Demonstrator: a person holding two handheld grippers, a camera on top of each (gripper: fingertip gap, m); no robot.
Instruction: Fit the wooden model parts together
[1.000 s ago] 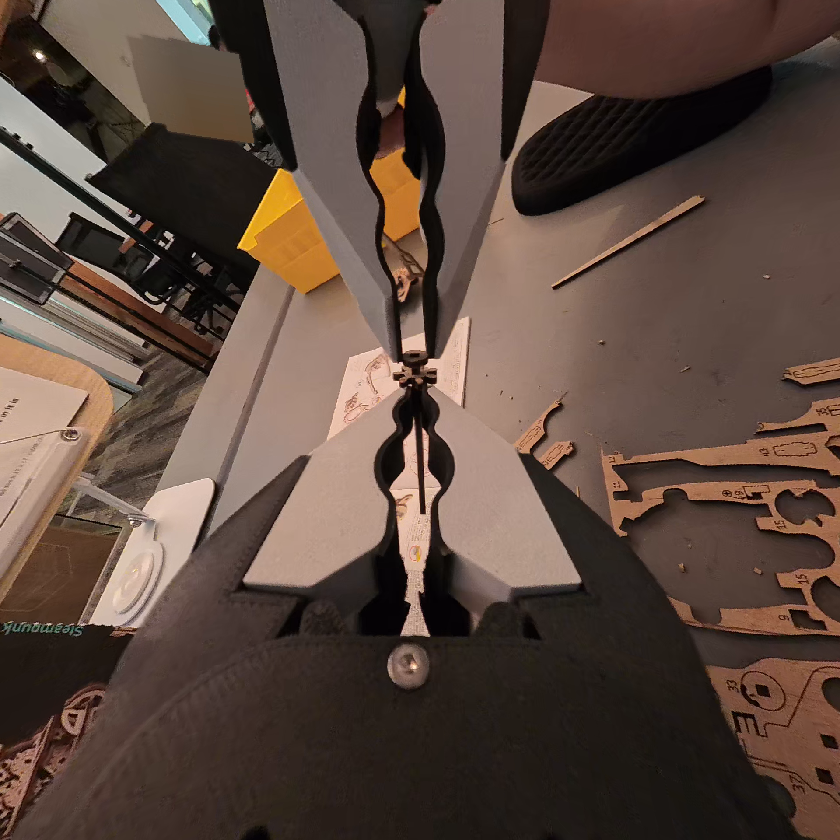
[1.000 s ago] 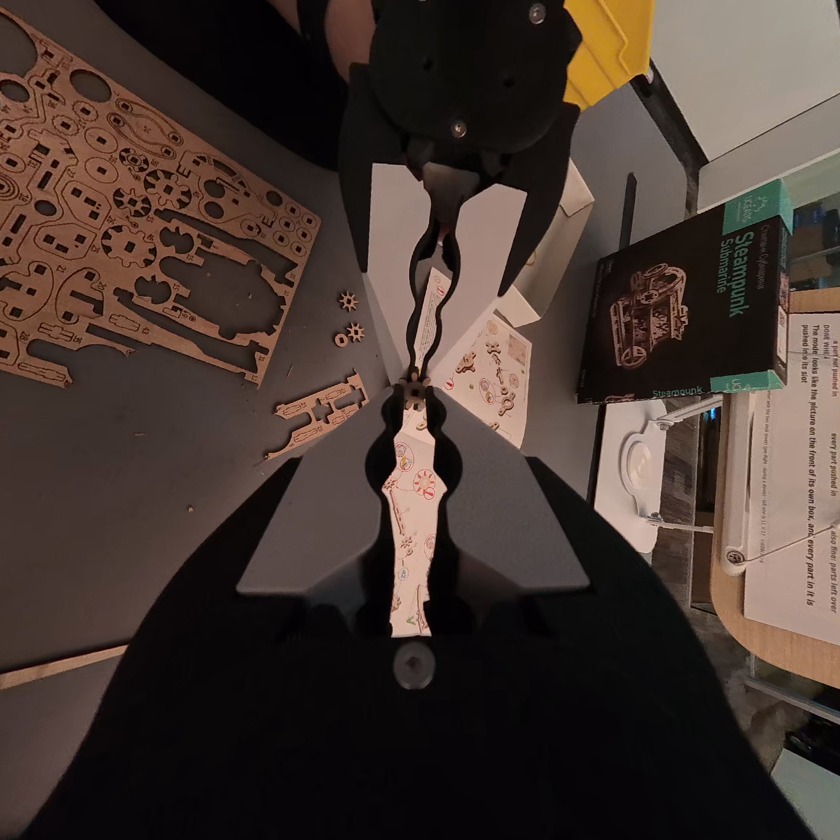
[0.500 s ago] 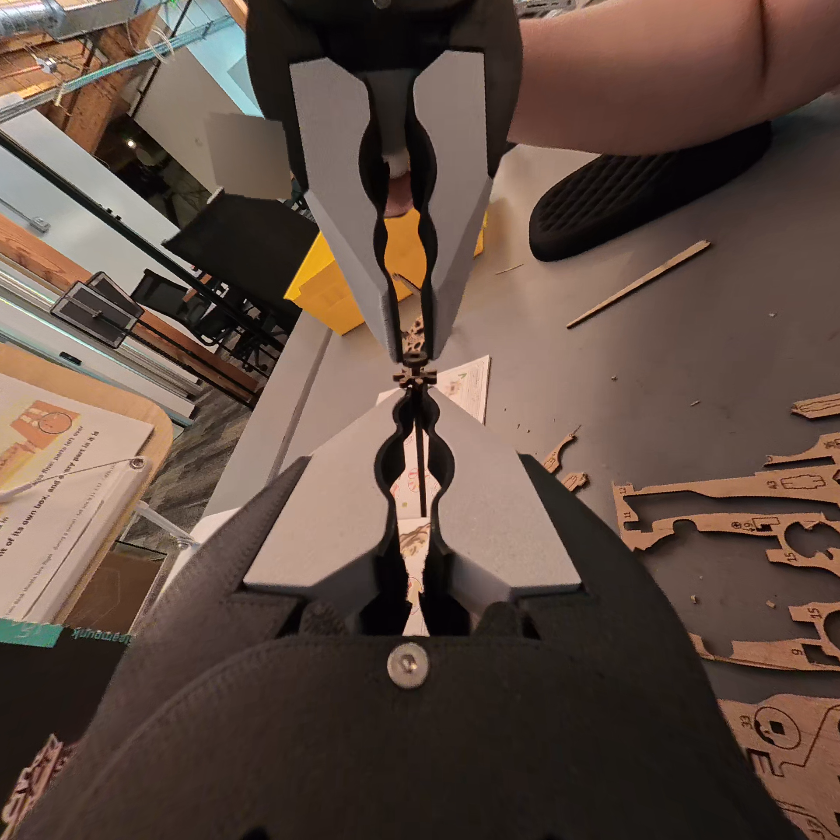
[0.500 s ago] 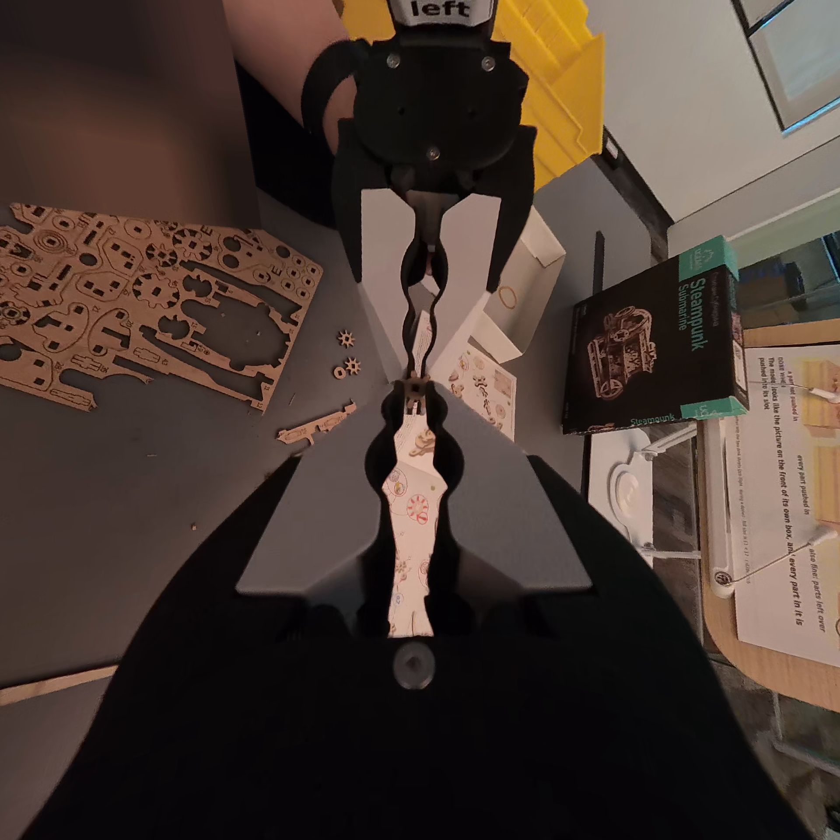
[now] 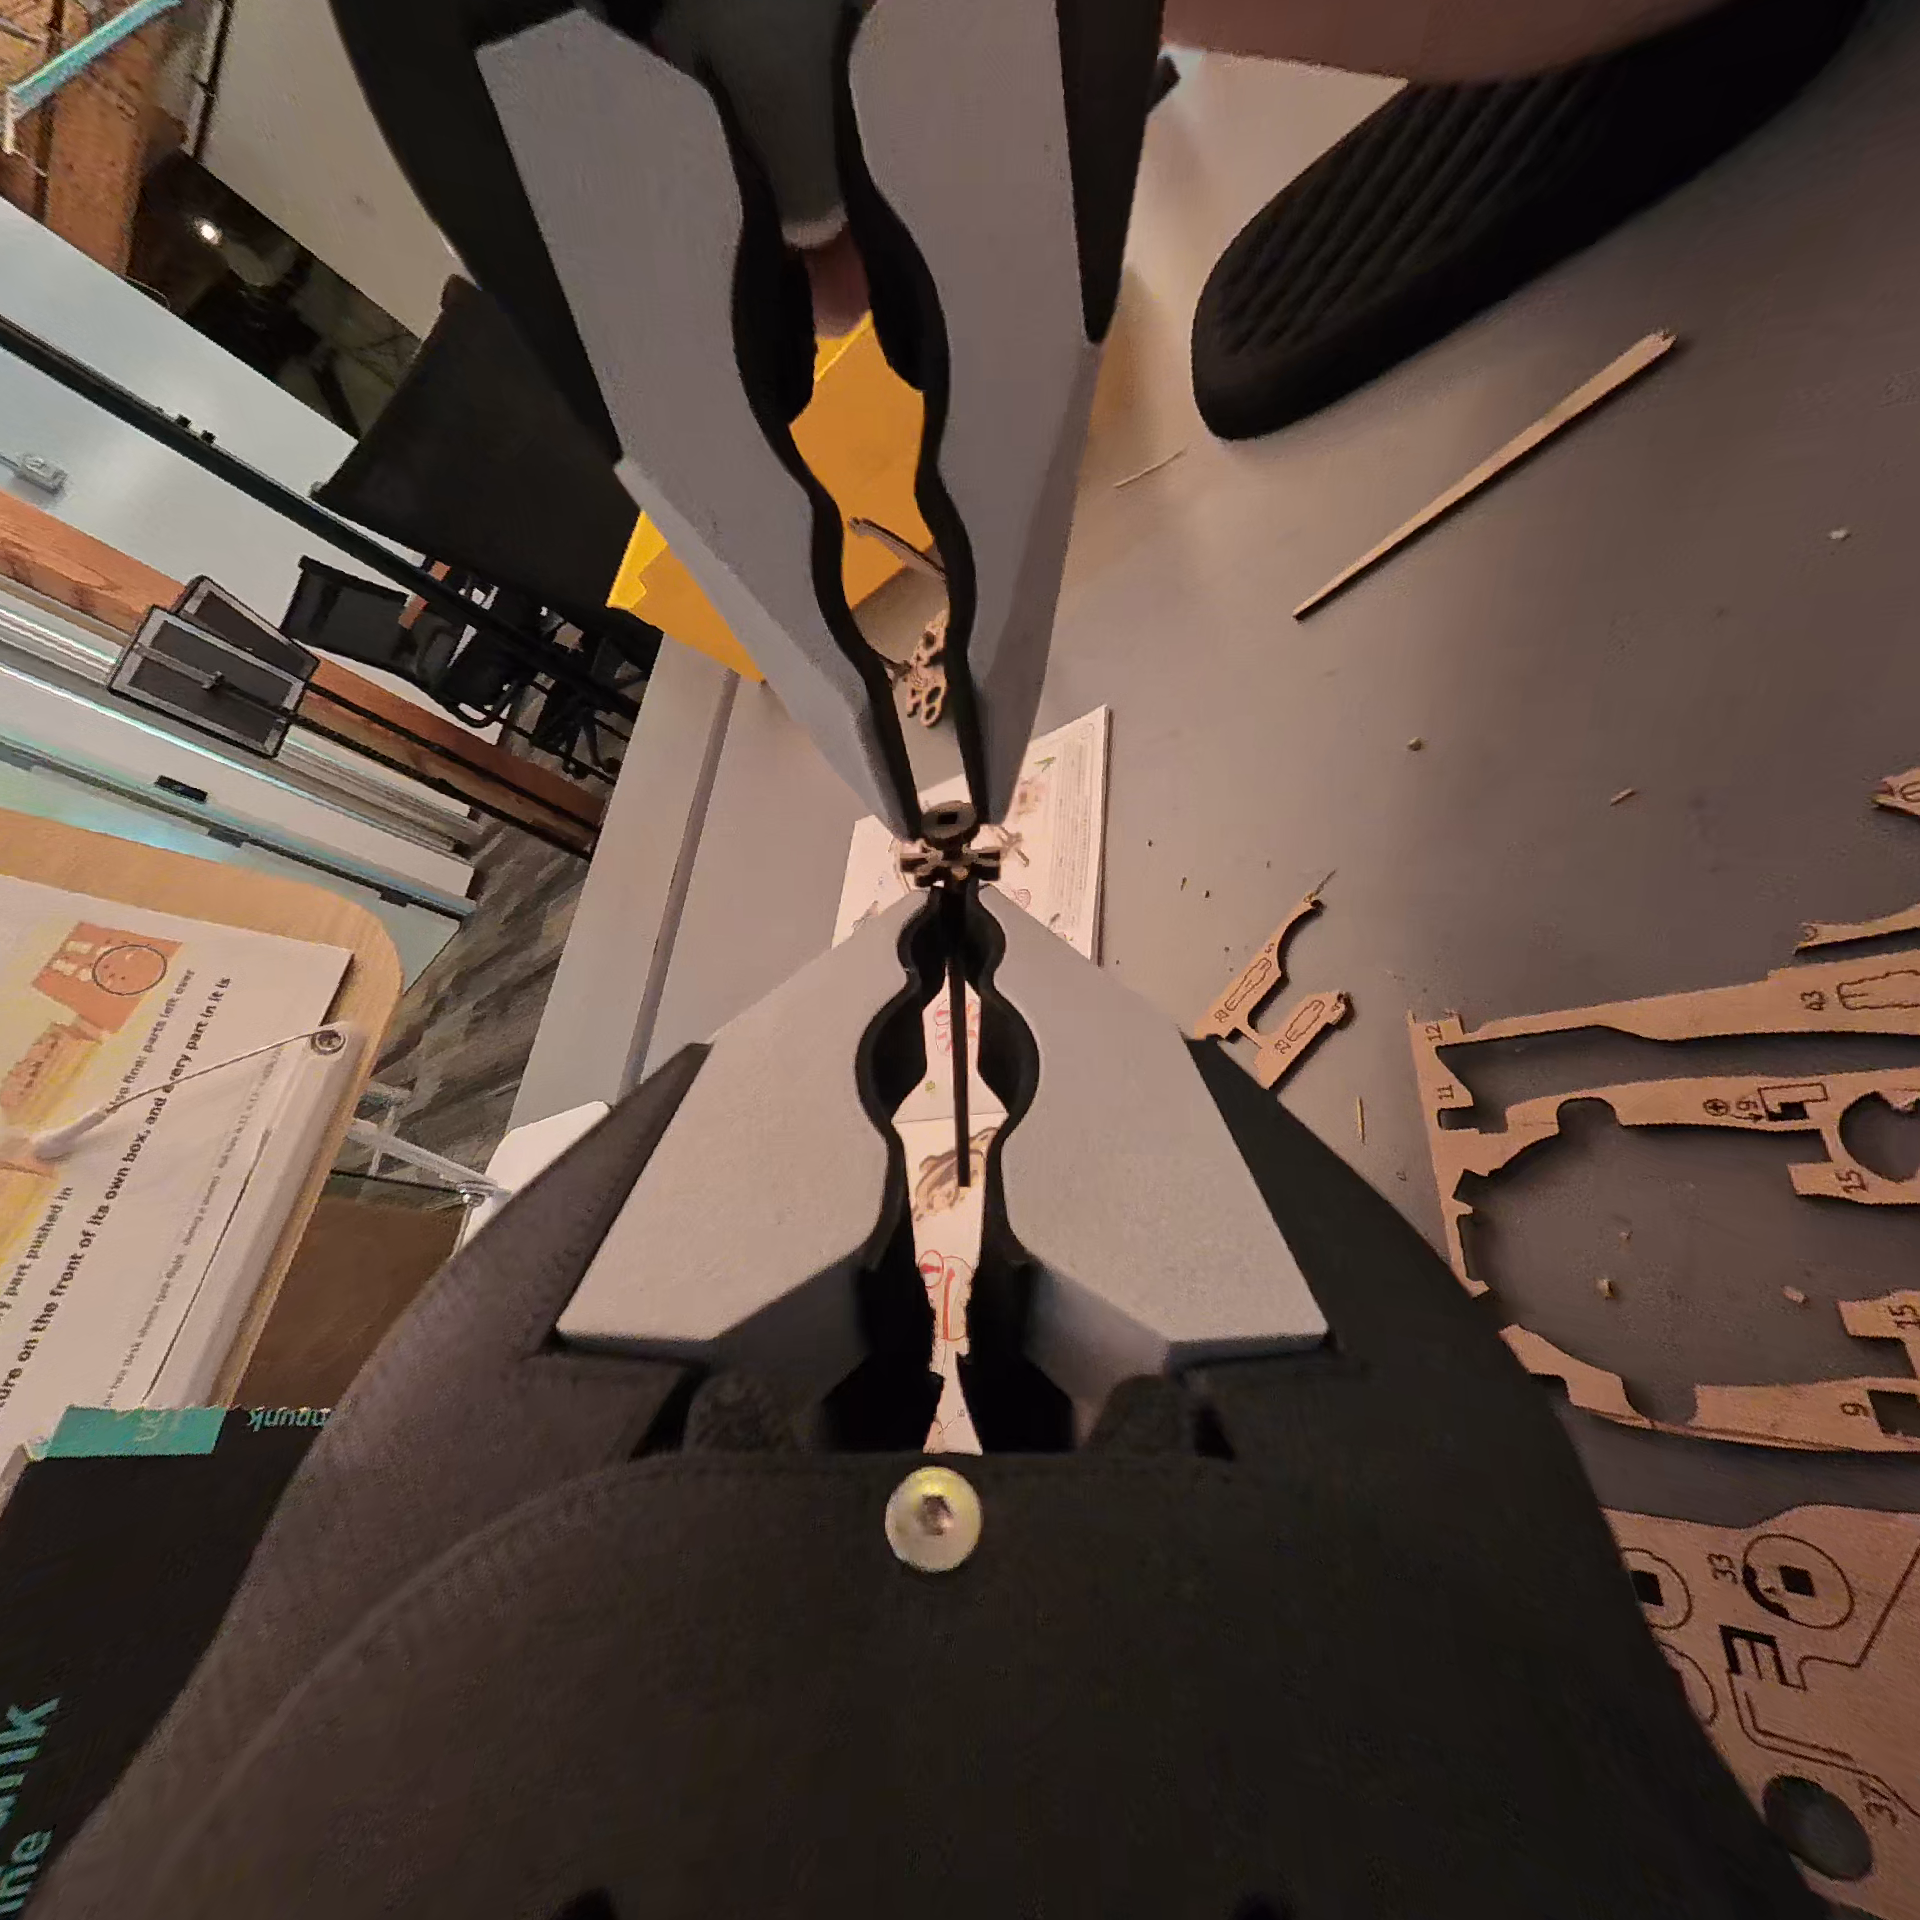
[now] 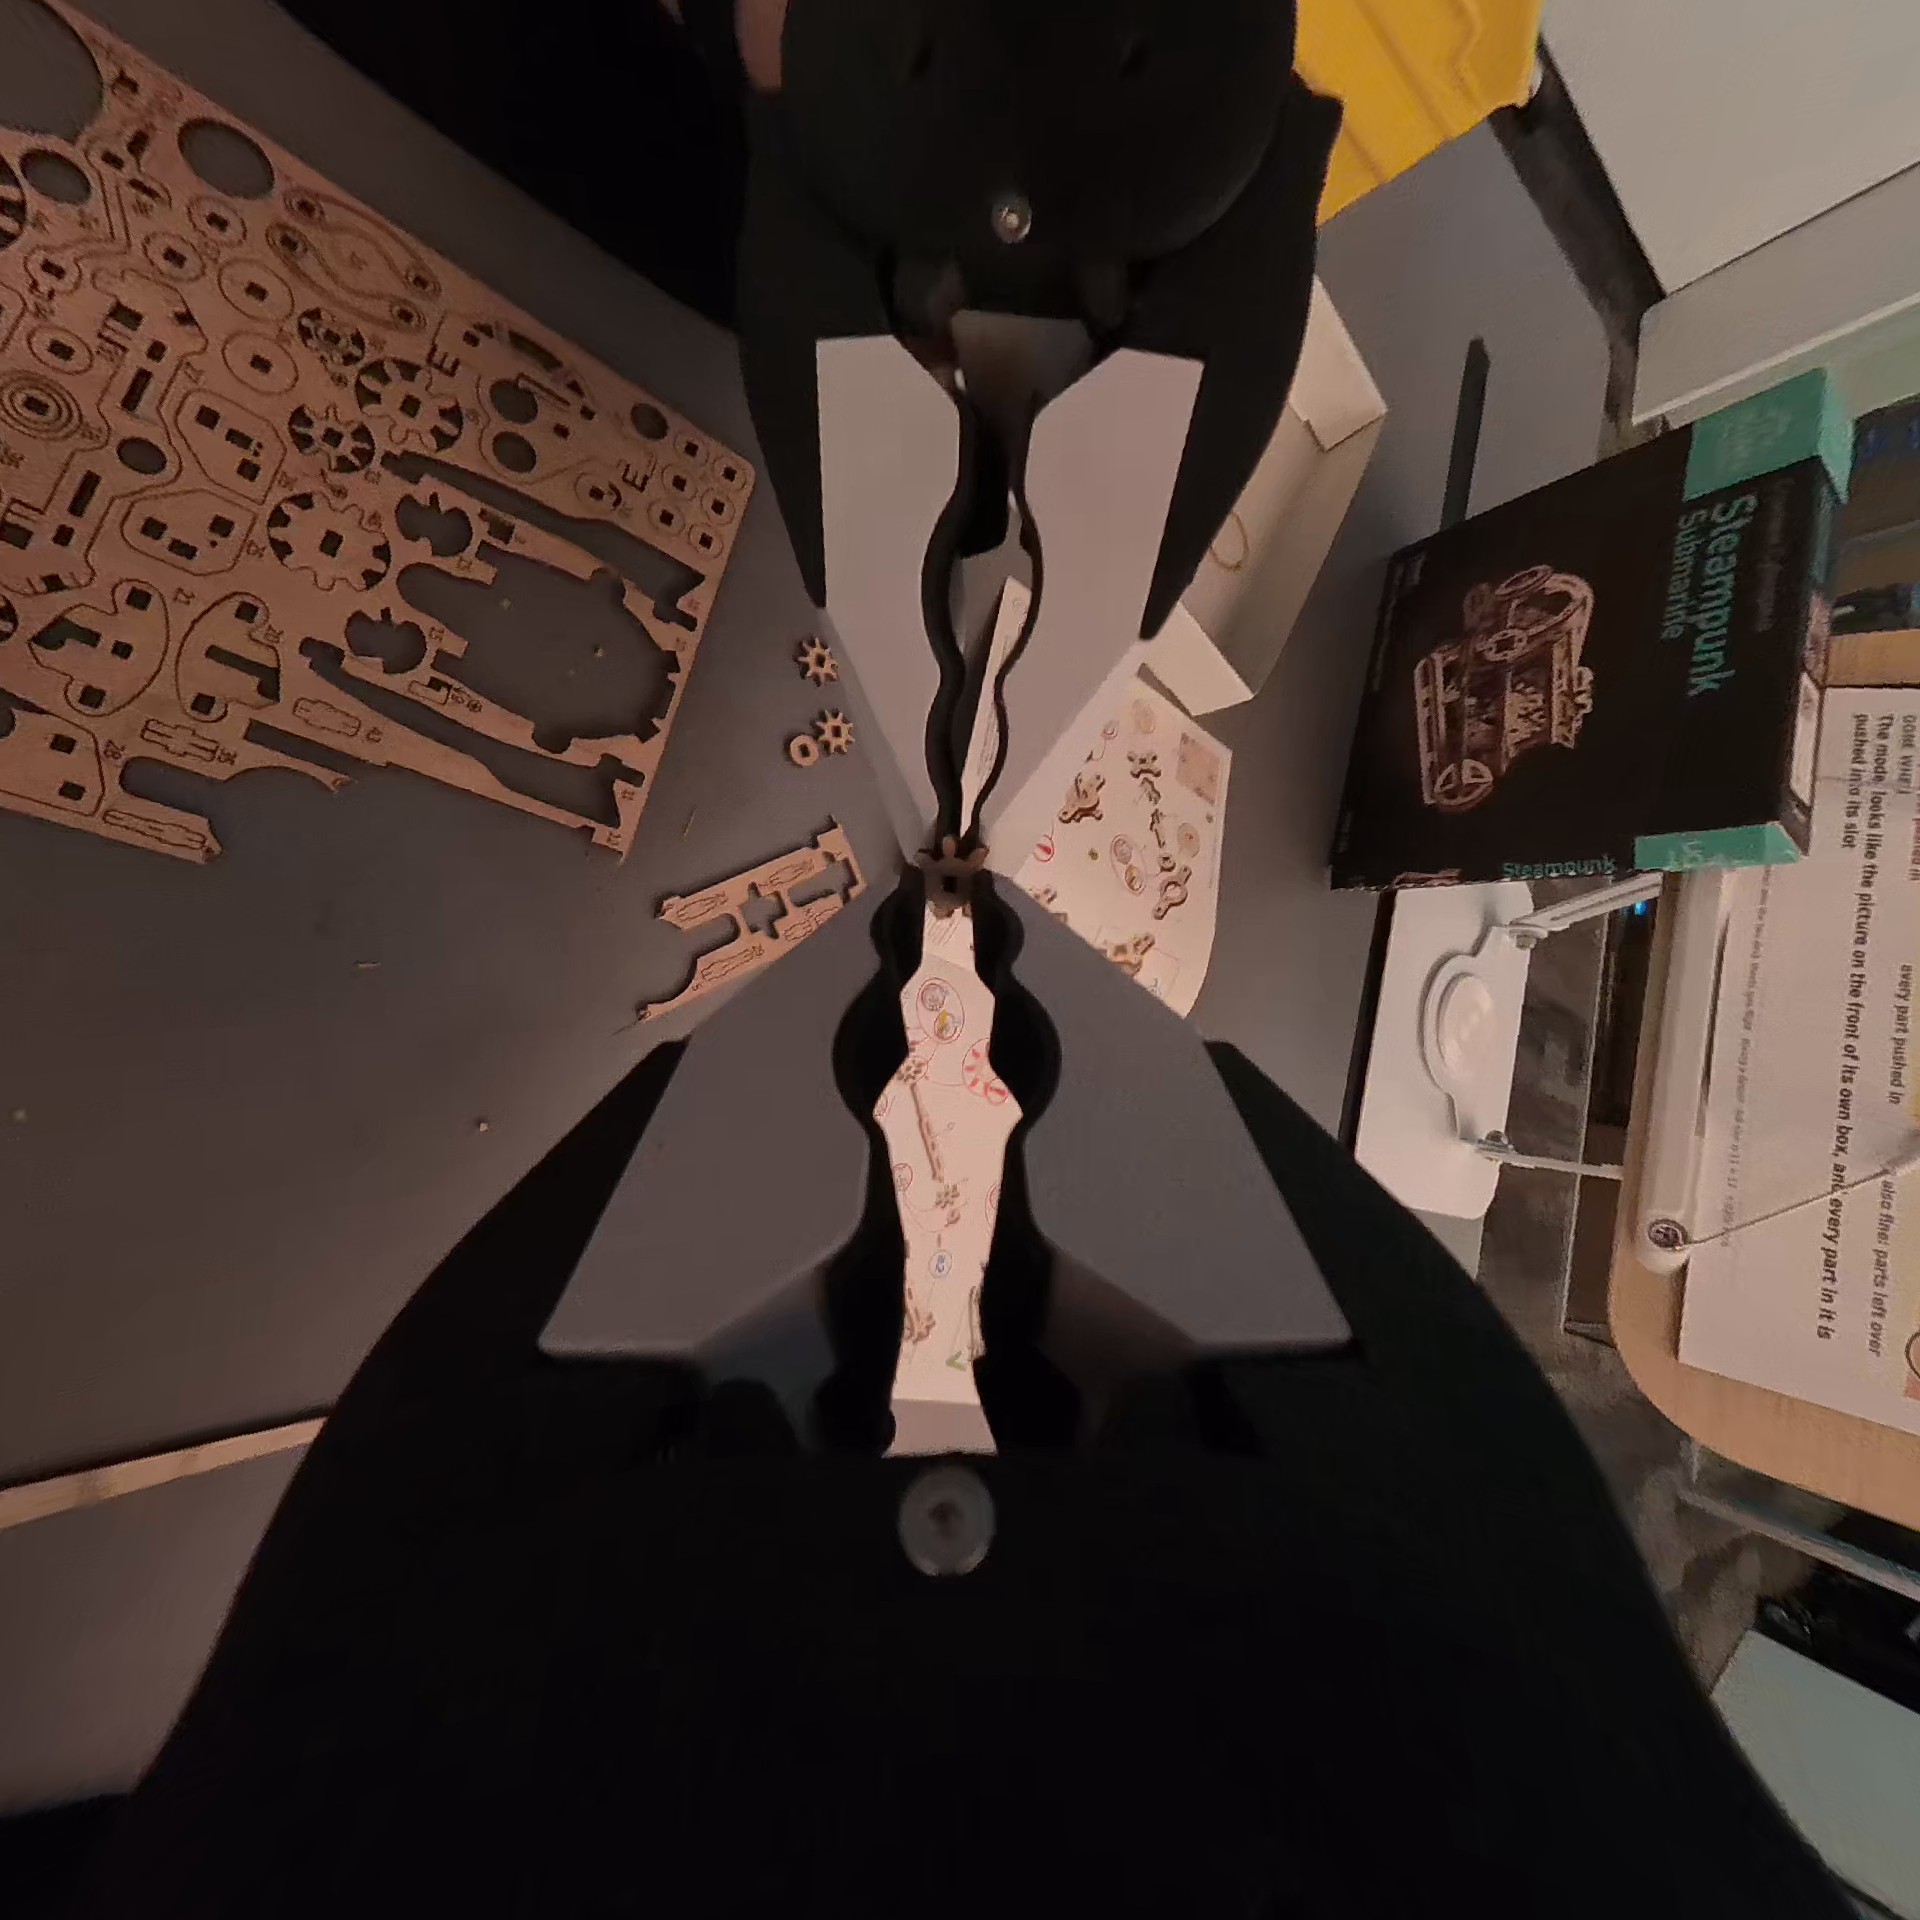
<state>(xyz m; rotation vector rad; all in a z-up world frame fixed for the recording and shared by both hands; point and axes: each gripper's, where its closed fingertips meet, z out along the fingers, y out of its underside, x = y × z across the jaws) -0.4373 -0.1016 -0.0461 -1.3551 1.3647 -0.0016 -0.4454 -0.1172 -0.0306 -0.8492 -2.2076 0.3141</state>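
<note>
Both grippers meet tip to tip above the grey surface.

Left wrist view: left gripper is closed down to a sliver on a thin dark pin. The pin runs back between its fingers and forward into a small toothed gear. Right gripper comes in from the far side, tips nearly together on a small dark collar that touches the gear. This view alone shows the pin's length, a thin wooden strip far right, a black ribbed pad beyond it, and a cut-out wooden sheet on the right.

Right wrist view: right gripper is pinched almost shut on the small wooden piece at its tips. The gear sits edge-on between the two grippers. Left gripper reaches in from the far side, fingers likewise close together. The pin cannot be made out here. Shown only in this view:
- a large wooden parts sheet far left
- three loose little gears beside it
- a small cut-out wooden frame piece near the tips
- a dark model box on the right

Both views catch the printed instruction leaflet lying under the join and a yellow bin far off.
</note>
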